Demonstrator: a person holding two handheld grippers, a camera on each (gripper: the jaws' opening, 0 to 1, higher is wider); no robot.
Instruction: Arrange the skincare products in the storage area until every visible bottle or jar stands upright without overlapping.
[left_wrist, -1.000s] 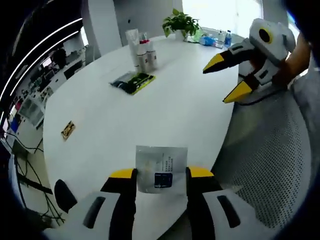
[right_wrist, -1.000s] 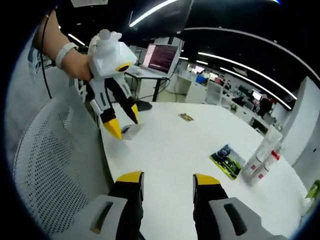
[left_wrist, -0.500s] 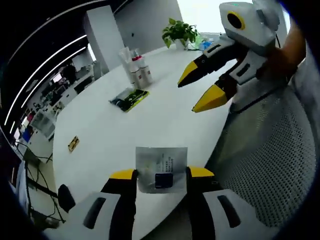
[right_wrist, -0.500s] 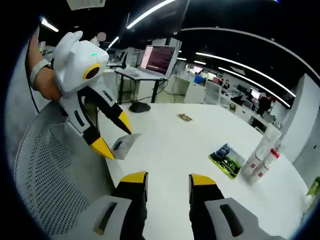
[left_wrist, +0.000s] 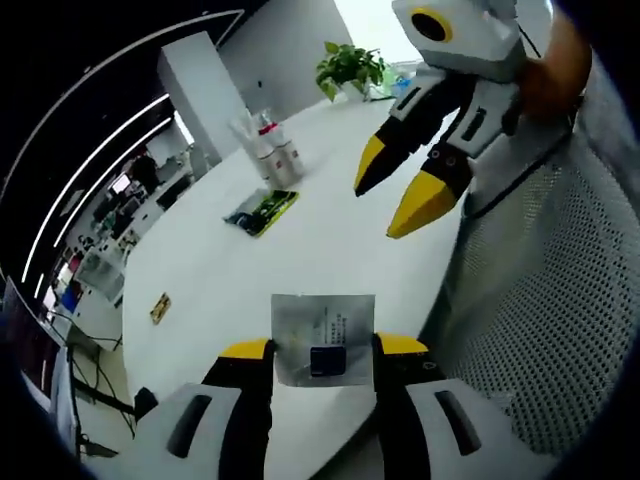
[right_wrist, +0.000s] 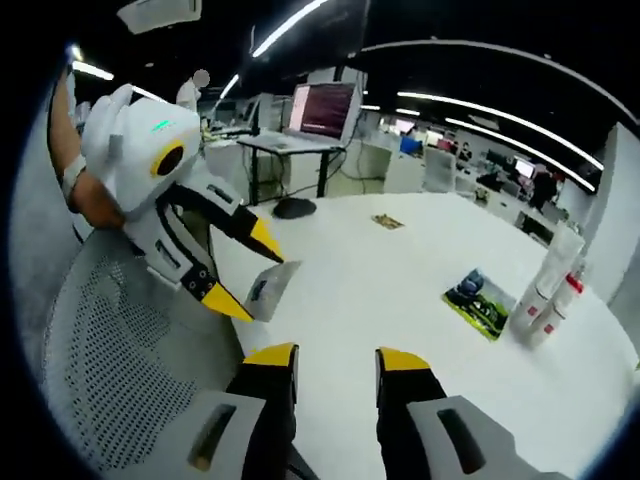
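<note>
Claws: two in play. The left claw (left_wrist: 312, 347) clamps one silver sachet (left_wrist: 323, 338) between its yellow tips, held out above the near edge of the surface (left_wrist: 300, 240). The right claw (right_wrist: 336, 357) has its tips parted with nothing between them.

Left claw from the other side: in the right gripper view the left claw (right_wrist: 250, 270) comes in from the left, the sachet (right_wrist: 268, 290) pinched at its tips, over the edge of the surface (right_wrist: 400, 290).

Right claw from the other side: in the left gripper view the right claw (left_wrist: 395, 185) hangs at upper right, its two yellow tips apart, above the surface.

Bottles: a tight cluster far across the surface, standing upright; in the left gripper view the bottles (left_wrist: 268, 155) look like three or four, too small and bunched to count for sure. In the right gripper view the bottles (right_wrist: 548, 300) sit at the far right.

Flat packs: one dark-and-green pack (left_wrist: 262, 210) lying flat, near the bottles; also seen as pack (right_wrist: 482, 300).

Small card: one, brownish card (left_wrist: 160, 306) lying alone, well apart from the rest.

Plant: one potted plant (left_wrist: 348, 68) at the far end.

Chair: one mesh chair back (left_wrist: 540, 300) beside the surface.

Change from a second ago: the right claw now sits closer and larger in the left gripper view; the sachet stays gripped just as before.
</note>
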